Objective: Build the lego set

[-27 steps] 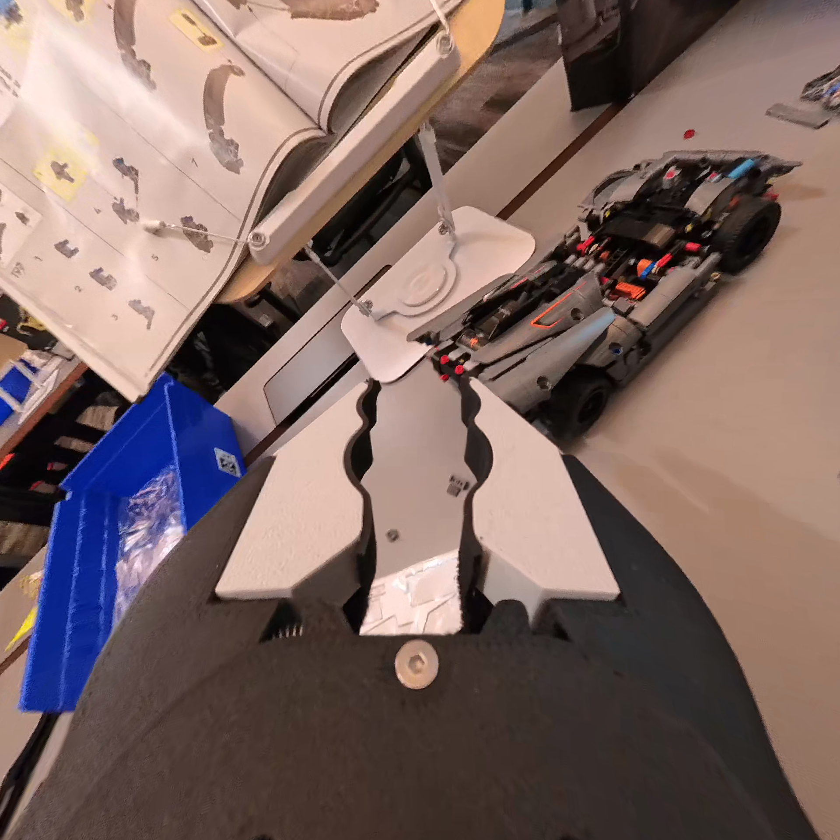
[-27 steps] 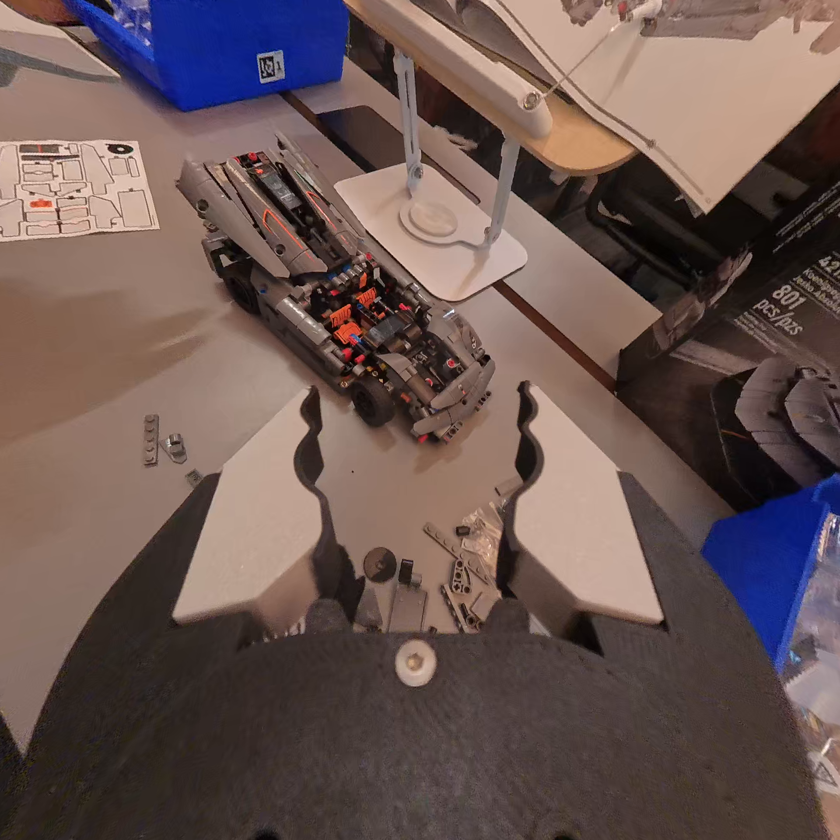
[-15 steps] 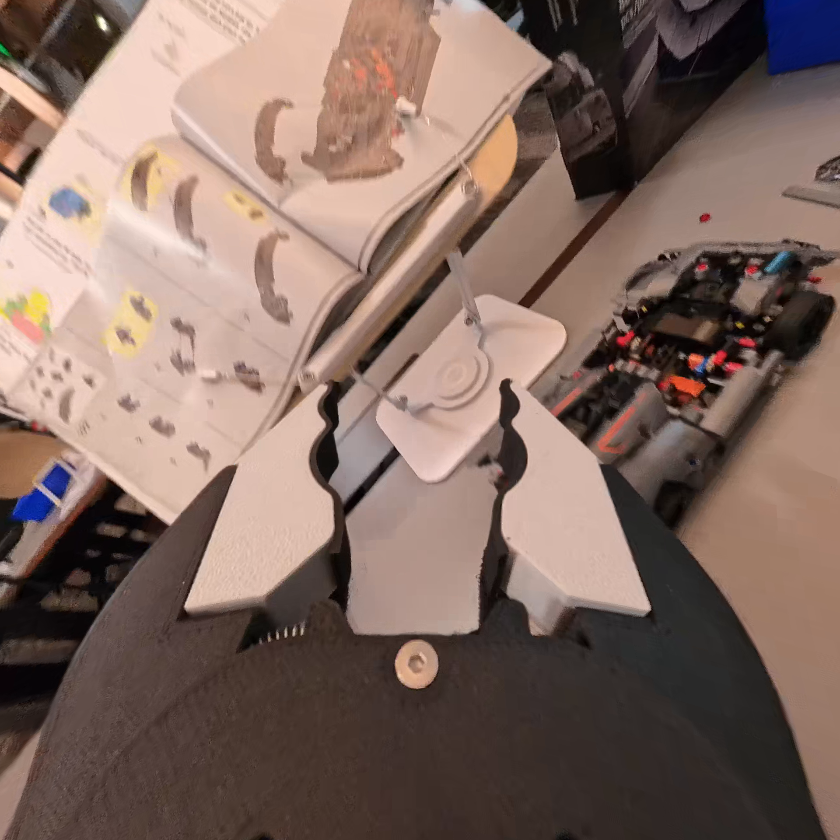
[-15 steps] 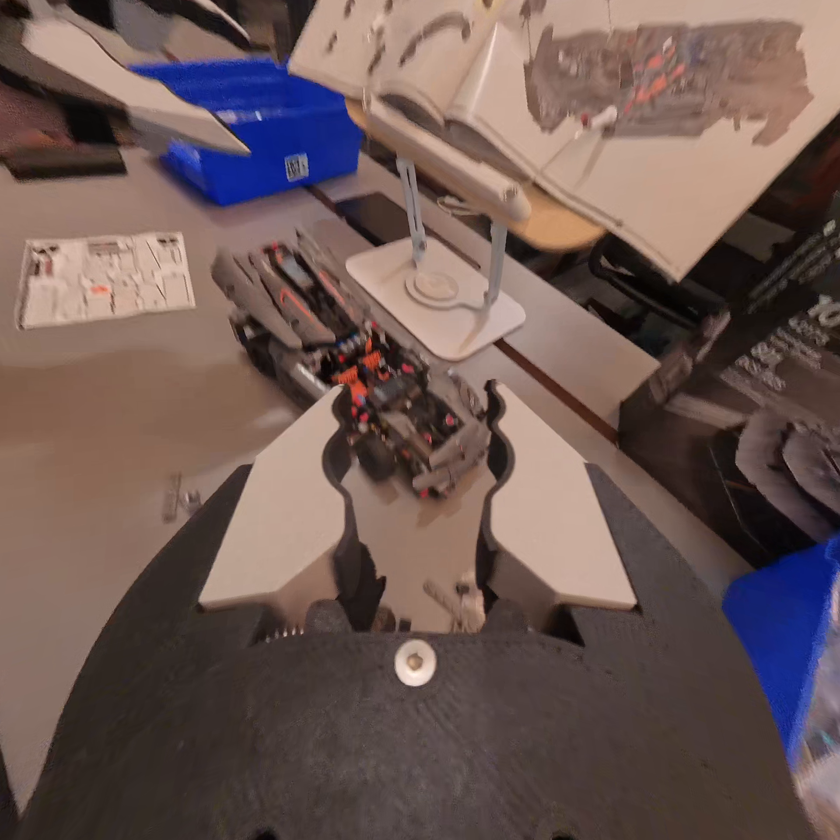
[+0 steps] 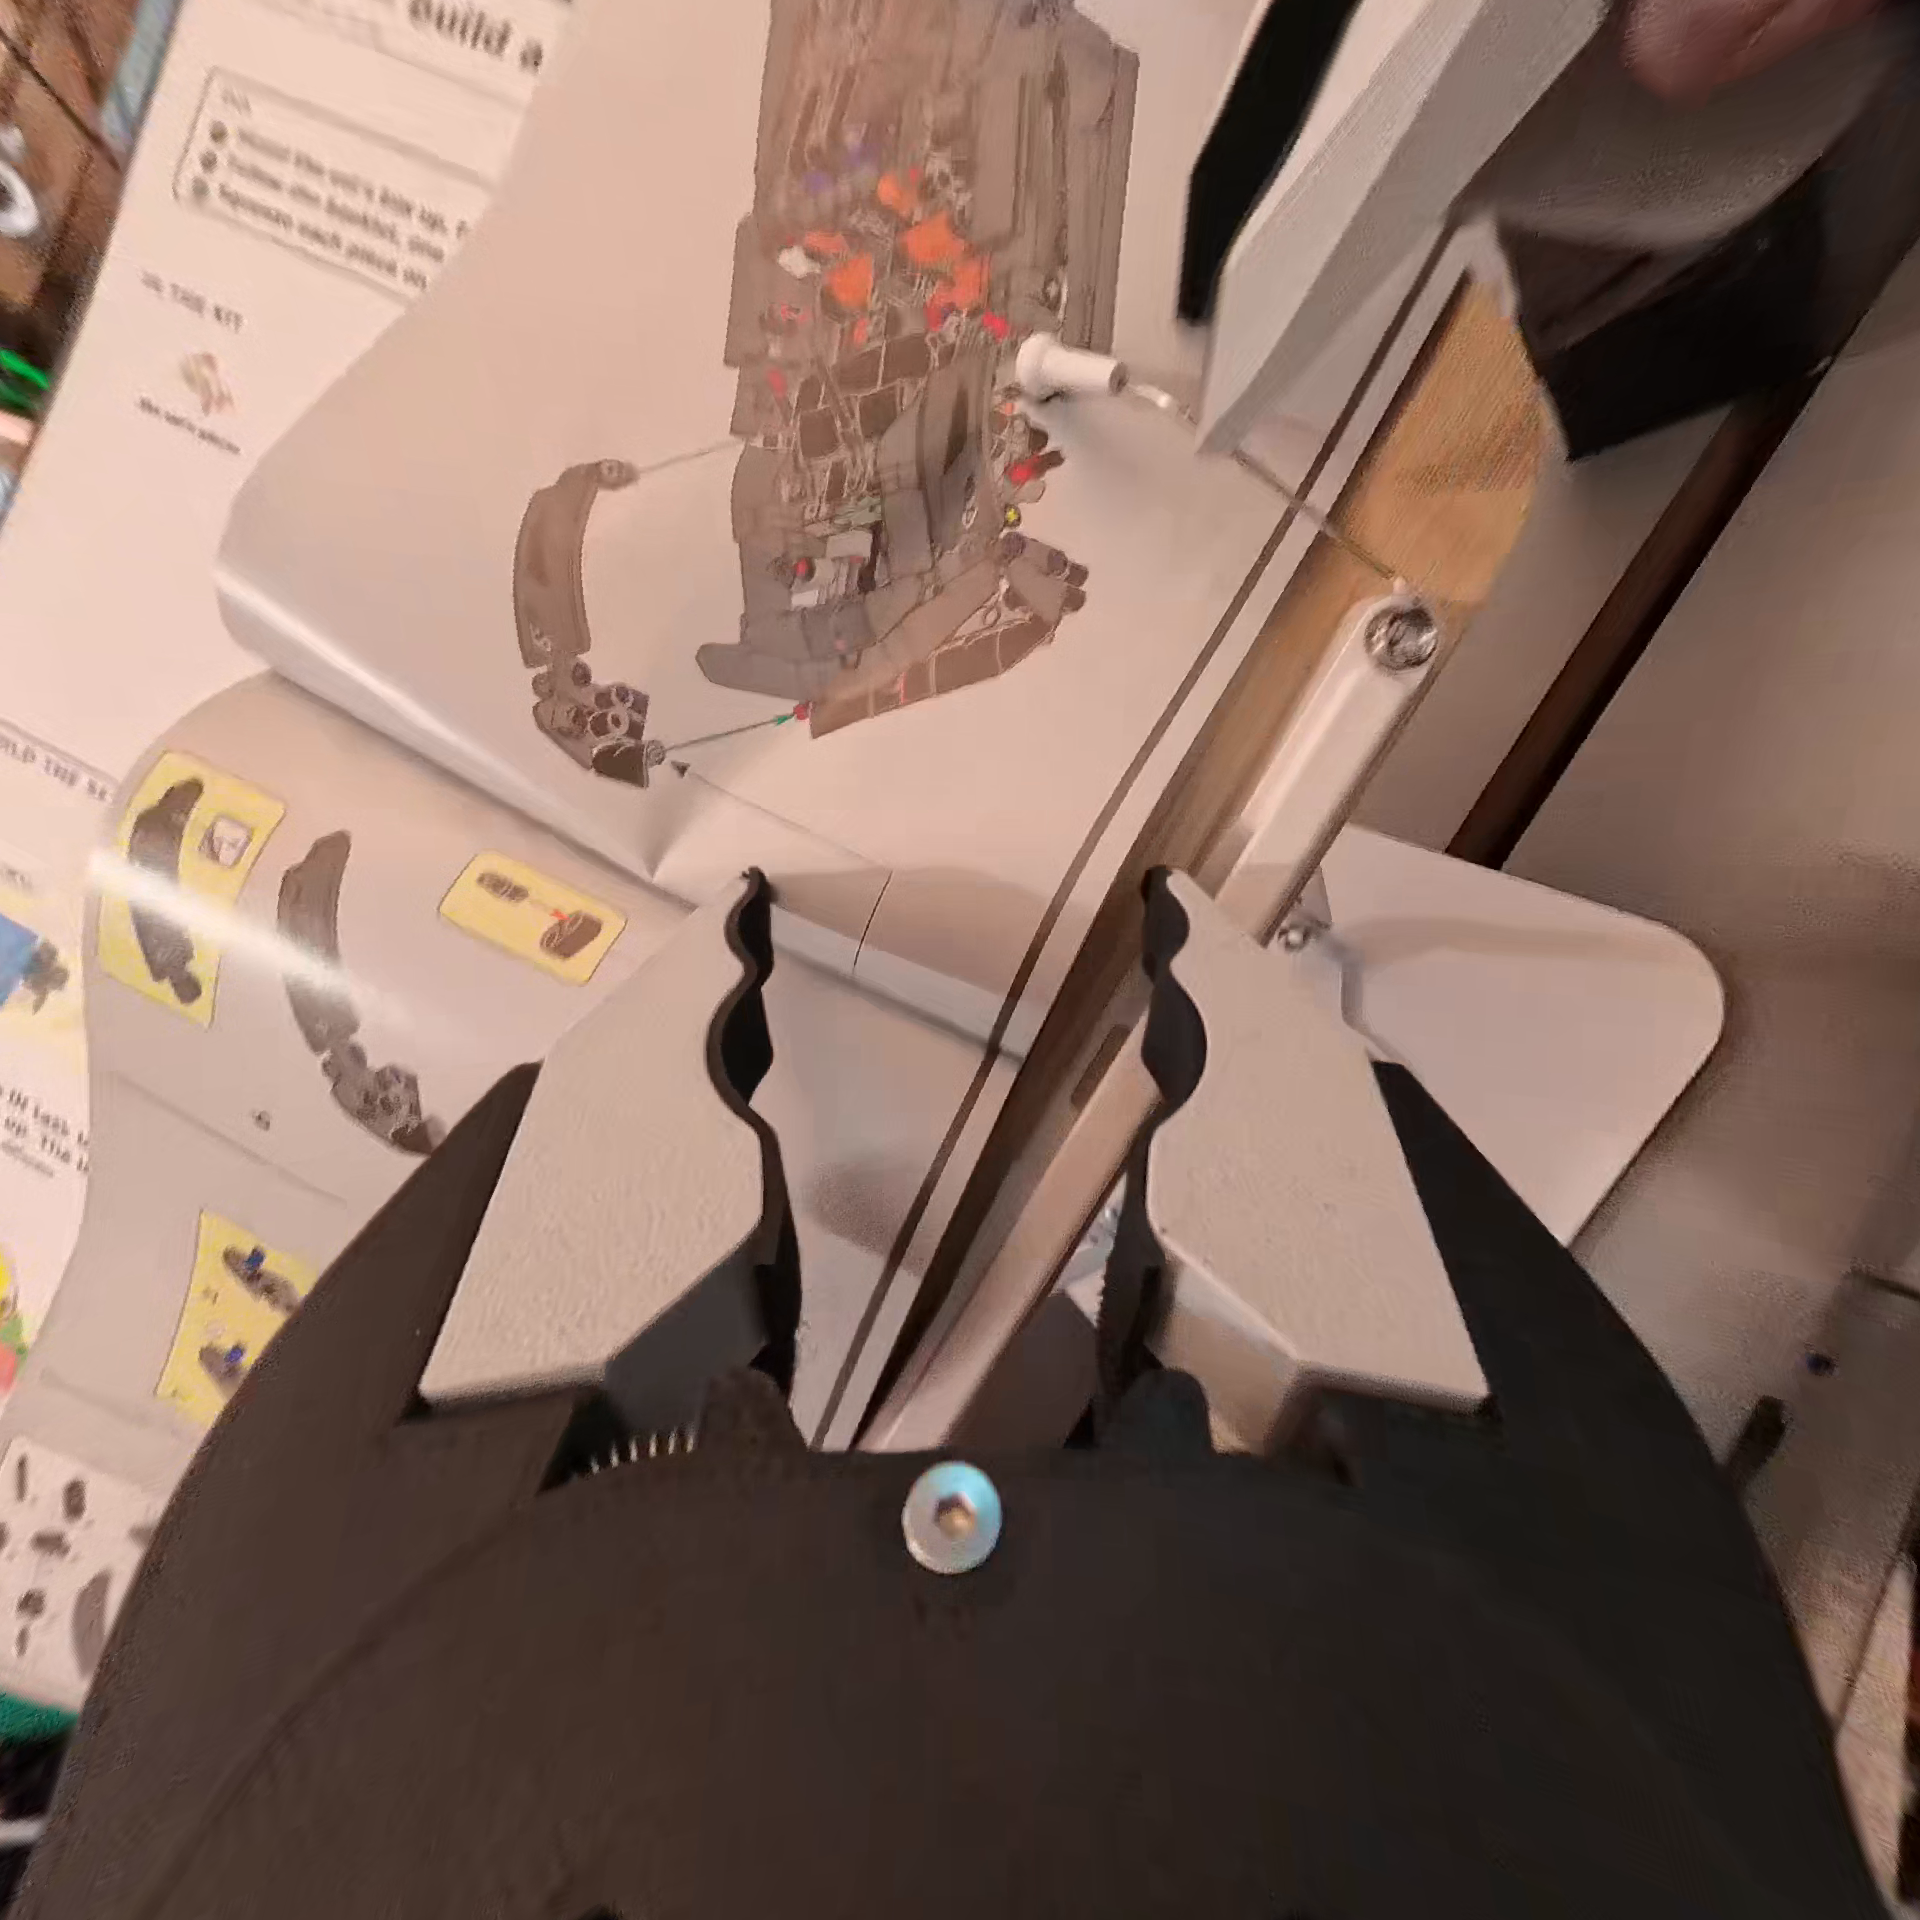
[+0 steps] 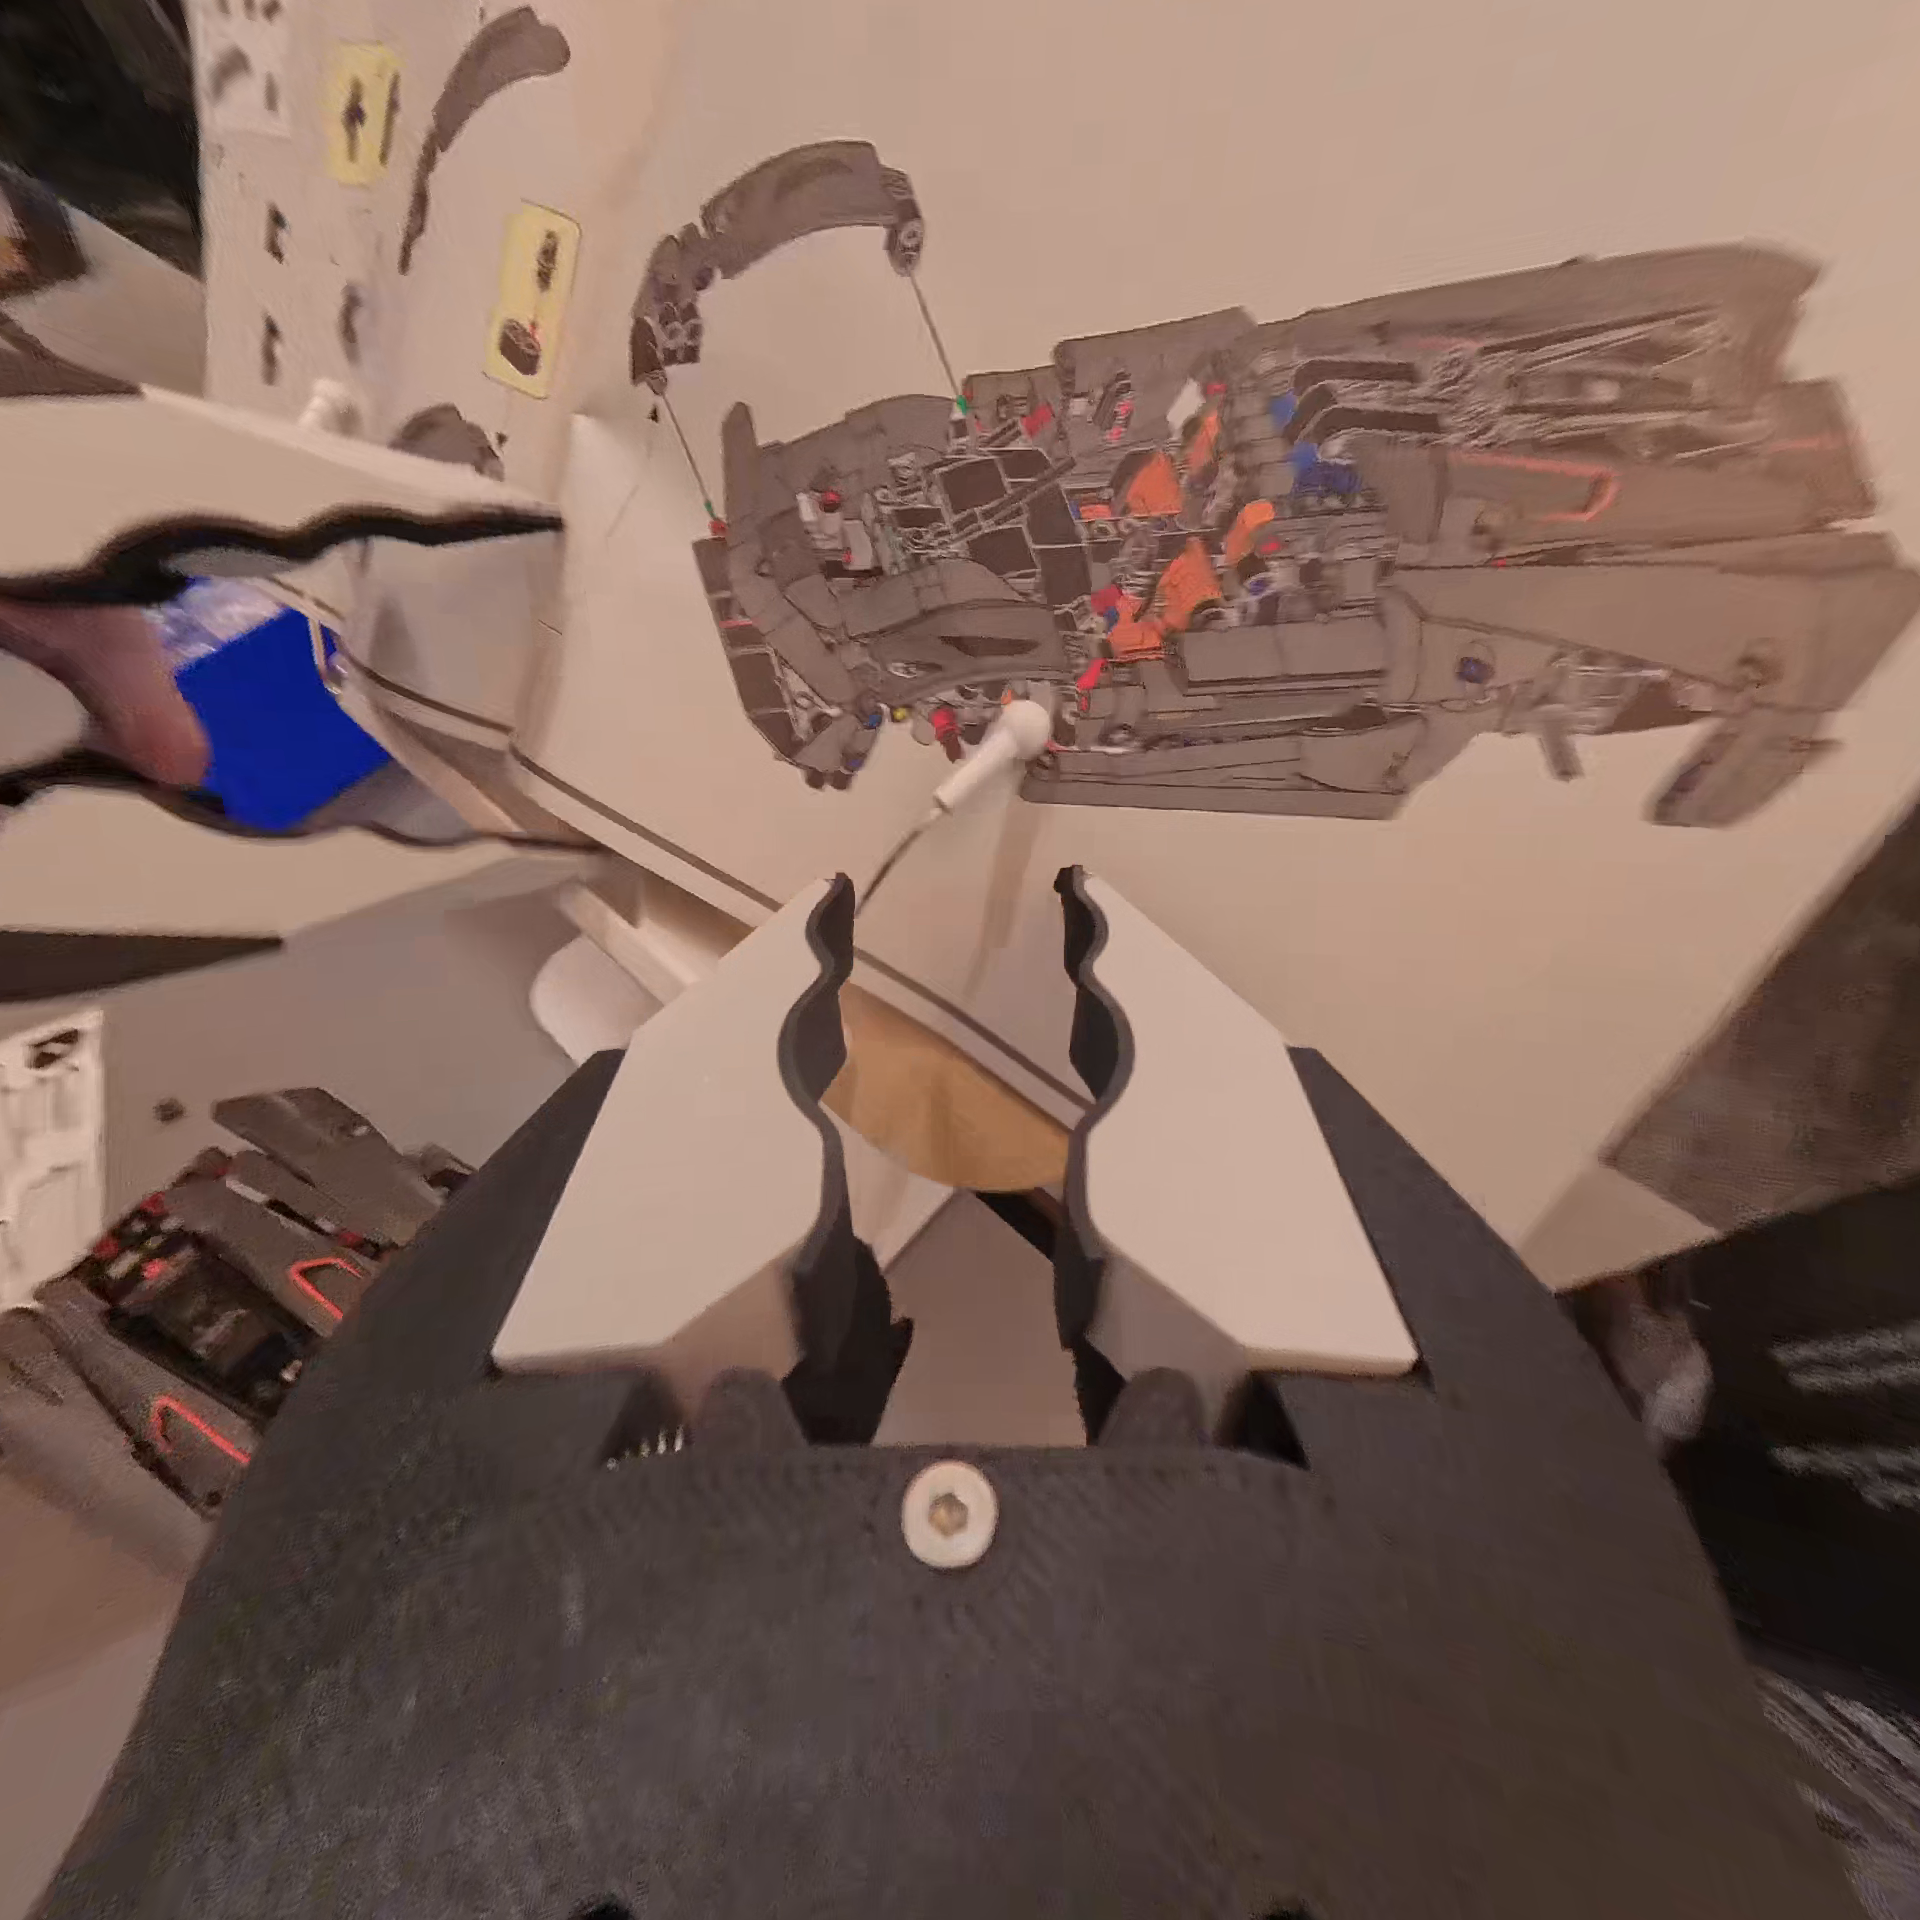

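The open instruction booklet [image 5: 582, 436] on its stand fills both views; it shows close up in the right wrist view [image 6: 1351, 935]. My left gripper [image 5: 956, 883] is open and empty, its fingers either side of the booklet's lower edge and the stand's ledge [image 5: 1320, 769]. My right gripper [image 6: 954, 883] is open and empty, just below the page with the car drawing, near a white page-holder clip [image 6: 997, 748]. The left gripper [image 6: 577, 675] also shows at the left of the right wrist view. The partly built grey Lego car [image 6: 229, 1299] lies on the table at lower left.
The stand's white base plate [image 5: 1538, 1039] lies right of my left gripper. A blue bin [image 6: 270, 717] sits behind the left gripper. A sticker sheet [image 6: 42, 1153] lies at the left edge. A black box [image 6: 1818, 1403] stands at right.
Both grippers have risen from the table and moved in close to the booklet. The left gripper has opened wider; the right has narrowed but stays open. The car has dropped out of the left view.
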`<action>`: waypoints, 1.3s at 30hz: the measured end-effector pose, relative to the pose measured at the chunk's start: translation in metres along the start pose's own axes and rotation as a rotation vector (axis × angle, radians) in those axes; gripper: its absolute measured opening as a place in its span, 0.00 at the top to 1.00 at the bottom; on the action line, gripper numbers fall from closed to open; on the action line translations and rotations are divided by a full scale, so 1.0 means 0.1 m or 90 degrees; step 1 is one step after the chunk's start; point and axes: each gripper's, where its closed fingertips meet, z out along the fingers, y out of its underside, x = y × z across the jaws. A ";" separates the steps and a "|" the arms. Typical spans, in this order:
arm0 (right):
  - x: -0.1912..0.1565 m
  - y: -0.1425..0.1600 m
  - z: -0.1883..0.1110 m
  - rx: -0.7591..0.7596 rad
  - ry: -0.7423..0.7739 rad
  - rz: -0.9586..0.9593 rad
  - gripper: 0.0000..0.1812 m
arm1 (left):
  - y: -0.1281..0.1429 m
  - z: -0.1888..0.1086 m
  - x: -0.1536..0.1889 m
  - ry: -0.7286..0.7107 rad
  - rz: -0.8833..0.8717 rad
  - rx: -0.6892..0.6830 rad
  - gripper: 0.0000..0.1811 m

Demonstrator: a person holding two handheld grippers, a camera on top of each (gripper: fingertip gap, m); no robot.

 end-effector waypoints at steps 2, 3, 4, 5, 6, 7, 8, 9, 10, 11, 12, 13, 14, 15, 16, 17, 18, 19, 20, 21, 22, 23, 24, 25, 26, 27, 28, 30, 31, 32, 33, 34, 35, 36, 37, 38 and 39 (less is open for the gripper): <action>-0.08 -0.04 0.03 0.018 -0.039 0.010 0.84 | -0.07 0.03 0.04 0.000 0.027 0.015 0.67; -0.11 -0.05 0.05 0.019 -0.042 -0.001 0.87 | -0.07 0.04 0.04 -0.006 0.046 0.007 0.68; -0.13 -0.06 0.07 0.014 -0.039 -0.014 0.91 | -0.09 0.03 0.06 -0.011 0.069 0.008 0.69; -0.12 -0.05 0.08 0.008 -0.026 -0.026 0.93 | -0.11 0.03 0.08 -0.016 0.087 0.010 0.71; -0.12 -0.05 0.09 0.005 -0.020 -0.031 0.97 | -0.11 0.03 0.10 -0.015 0.101 0.003 0.72; -0.14 -0.06 0.09 0.008 -0.030 -0.025 0.97 | -0.08 0.04 0.09 -0.021 0.112 -0.011 0.72; -0.14 -0.07 0.09 0.013 -0.035 -0.016 0.98 | -0.07 0.04 0.07 -0.027 0.117 -0.016 0.74; -0.13 -0.07 0.07 0.020 -0.033 -0.010 0.98 | -0.08 0.05 0.08 -0.021 0.113 -0.010 0.75; -0.12 -0.05 0.06 0.027 -0.029 -0.003 0.98 | -0.08 0.05 0.09 -0.013 0.104 -0.006 0.75; -0.09 -0.03 0.04 0.036 -0.026 0.010 0.98 | -0.08 0.06 0.09 -0.007 0.101 -0.006 0.75; -0.07 -0.01 0.00 0.048 -0.026 0.032 0.98 | -0.08 0.07 0.09 -0.005 0.103 -0.009 0.75; -0.05 0.00 -0.04 0.065 -0.028 0.053 0.98 | -0.08 0.08 0.09 -0.004 0.105 -0.013 0.75; -0.02 0.04 -0.07 0.076 -0.025 0.068 0.98 | -0.07 0.09 0.09 -0.001 0.108 -0.021 0.75; 0.00 0.09 -0.11 0.084 -0.018 0.081 0.98 | -0.07 0.10 0.09 0.002 0.113 -0.025 0.75; 0.02 0.13 -0.14 0.095 -0.016 0.098 0.98 | -0.08 0.10 0.10 0.005 0.111 -0.024 0.75; 0.03 0.18 -0.17 0.106 -0.017 0.119 0.97 | -0.09 0.10 0.10 0.010 0.107 -0.022 0.75; 0.04 0.23 -0.21 0.116 -0.021 0.140 0.97 | -0.08 0.11 0.11 0.015 0.108 -0.023 0.75; 0.04 0.27 -0.24 0.125 -0.025 0.155 0.98 | -0.08 0.11 0.11 0.020 0.105 -0.022 0.75; 0.04 0.31 -0.26 0.131 -0.025 0.164 0.97 | -0.09 0.11 0.10 0.027 0.089 -0.016 0.75; 0.03 0.35 -0.29 0.139 -0.031 0.179 0.97 | -0.10 0.12 0.10 0.036 0.072 -0.010 0.75; 0.04 0.39 -0.31 0.149 -0.034 0.198 0.98 | -0.09 0.12 0.10 0.040 0.067 -0.006 0.75; 0.06 0.42 -0.34 0.159 -0.028 0.208 1.00 | -0.09 0.12 0.10 0.039 0.066 -0.004 0.74; 0.07 0.45 -0.36 0.167 -0.026 0.216 1.00 | -0.09 0.12 0.10 0.039 0.067 -0.003 0.74; 0.06 0.47 -0.36 0.172 -0.034 0.227 1.00 | -0.10 0.12 0.11 0.041 0.069 -0.002 0.74; 0.05 0.49 -0.36 0.170 -0.045 0.234 1.00 | -0.09 0.12 0.11 0.040 0.072 -0.005 0.74; 0.03 0.52 -0.36 0.156 -0.053 0.229 1.00 | -0.09 0.11 0.11 0.041 0.072 -0.006 0.74; 0.02 0.54 -0.37 0.145 -0.051 0.213 1.00 | -0.10 0.10 0.12 0.047 0.067 -0.001 0.74; 0.05 0.53 -0.45 0.141 -0.027 0.172 1.00 | -0.11 0.07 0.11 0.059 0.047 0.012 0.74; 0.05 0.48 -0.49 0.144 -0.020 0.155 0.98 | -0.12 0.07 0.10 0.060 0.040 0.018 0.73; 0.06 0.41 -0.53 0.151 -0.016 0.132 0.95 | -0.12 0.06 0.10 0.064 0.037 0.023 0.73; 0.05 0.31 -0.55 0.160 -0.009 0.092 0.91 | -0.12 0.06 0.10 0.065 0.041 0.029 0.73; 0.03 0.21 -0.56 0.162 0.003 0.030 0.85 | -0.12 0.06 0.10 0.063 0.047 0.030 0.73; 0.02 0.15 -0.53 0.140 0.019 -0.052 0.83 | -0.11 0.07 0.11 0.062 0.050 0.025 0.74; 0.03 0.15 -0.49 0.100 0.044 -0.147 0.80 | -0.11 0.07 0.11 0.061 0.053 0.023 0.74; 0.07 0.17 -0.45 0.057 0.069 -0.239 0.77 | -0.12 0.06 0.11 0.062 0.054 0.029 0.75; 0.07 0.23 -0.41 0.018 0.074 -0.319 0.77 | -0.12 0.05 0.12 0.065 0.055 0.033 0.75; 0.07 0.30 -0.38 -0.017 0.067 -0.379 0.78 | -0.11 0.05 0.11 0.066 0.057 0.031 0.75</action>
